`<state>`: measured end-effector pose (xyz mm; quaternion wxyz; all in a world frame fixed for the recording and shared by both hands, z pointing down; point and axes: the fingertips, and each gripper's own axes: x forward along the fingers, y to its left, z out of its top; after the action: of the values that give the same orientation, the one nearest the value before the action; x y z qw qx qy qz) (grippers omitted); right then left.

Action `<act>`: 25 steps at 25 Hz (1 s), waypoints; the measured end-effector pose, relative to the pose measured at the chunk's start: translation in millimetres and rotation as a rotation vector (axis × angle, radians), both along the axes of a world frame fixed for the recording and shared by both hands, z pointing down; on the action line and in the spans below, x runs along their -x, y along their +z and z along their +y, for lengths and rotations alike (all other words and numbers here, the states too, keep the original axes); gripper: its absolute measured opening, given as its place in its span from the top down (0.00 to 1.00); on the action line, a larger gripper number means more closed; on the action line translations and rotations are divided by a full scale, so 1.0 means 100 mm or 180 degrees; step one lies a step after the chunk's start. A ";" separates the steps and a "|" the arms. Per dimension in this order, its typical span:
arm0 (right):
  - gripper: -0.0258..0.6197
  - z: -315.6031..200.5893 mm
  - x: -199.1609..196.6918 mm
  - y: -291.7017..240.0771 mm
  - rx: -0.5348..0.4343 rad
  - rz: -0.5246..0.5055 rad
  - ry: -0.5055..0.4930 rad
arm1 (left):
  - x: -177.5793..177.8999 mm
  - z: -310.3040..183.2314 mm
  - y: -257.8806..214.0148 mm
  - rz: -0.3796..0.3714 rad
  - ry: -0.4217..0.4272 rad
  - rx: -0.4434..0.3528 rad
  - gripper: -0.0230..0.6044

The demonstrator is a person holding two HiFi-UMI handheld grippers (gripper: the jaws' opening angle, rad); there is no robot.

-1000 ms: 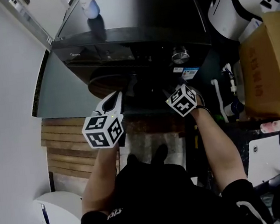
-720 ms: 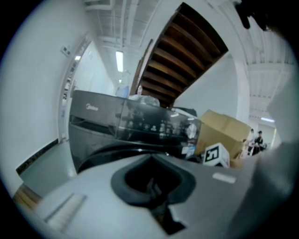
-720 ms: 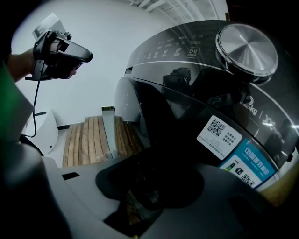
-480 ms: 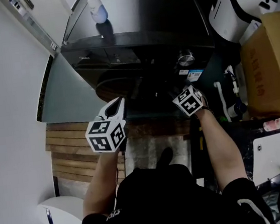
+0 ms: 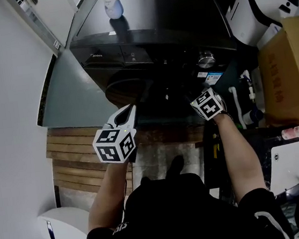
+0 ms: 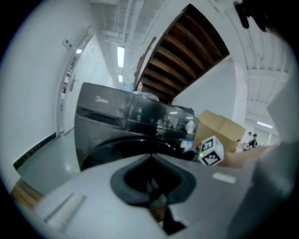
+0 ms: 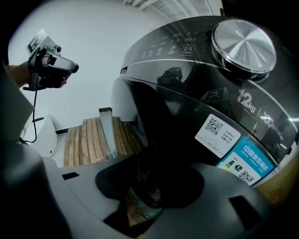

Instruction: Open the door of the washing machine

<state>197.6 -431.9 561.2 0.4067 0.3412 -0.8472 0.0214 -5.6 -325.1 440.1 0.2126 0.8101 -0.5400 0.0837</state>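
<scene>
1. Now, head view. The washing machine (image 5: 145, 41) stands ahead of the person. Its round door (image 5: 129, 89) sits low on the front and, as far as can be told, is not yet swung out. The left gripper (image 5: 129, 109) hovers just before the door's left part. The right gripper (image 5: 193, 99) is near the front, below the knob (image 5: 205, 59). A bottle (image 5: 113, 4) stands on top of the machine.
2. Left gripper view. The left gripper (image 6: 150, 157) has its tongs pressed together with nothing between them. They point at the door (image 6: 117, 145) but are apart from it. Judgement: this gripper has no part in the pull and should keep out of the door's swing.
3. Right gripper view. The right gripper (image 7: 142, 159) is close to the dark door (image 7: 154, 116). Its tongs seem pressed together and empty, and their tips are hard to separate from the dark glass. Judgement: to open the door well, the tongs should spread, take the door's rim squarely and close firmly. The pull should then follow the hinge's arc, not run straight back.
</scene>
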 end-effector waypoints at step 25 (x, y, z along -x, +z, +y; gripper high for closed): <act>0.79 1.26 0.32 0.02 0.0095 -0.0358 0.0028 | 0.03 0.42 0.17 0.0149 0.0223 -0.0014 0.87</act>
<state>165.9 -306.1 563.2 0.3634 0.3372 -0.8667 0.0550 -8.7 -283.3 457.2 0.2203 0.8307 -0.5064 0.0709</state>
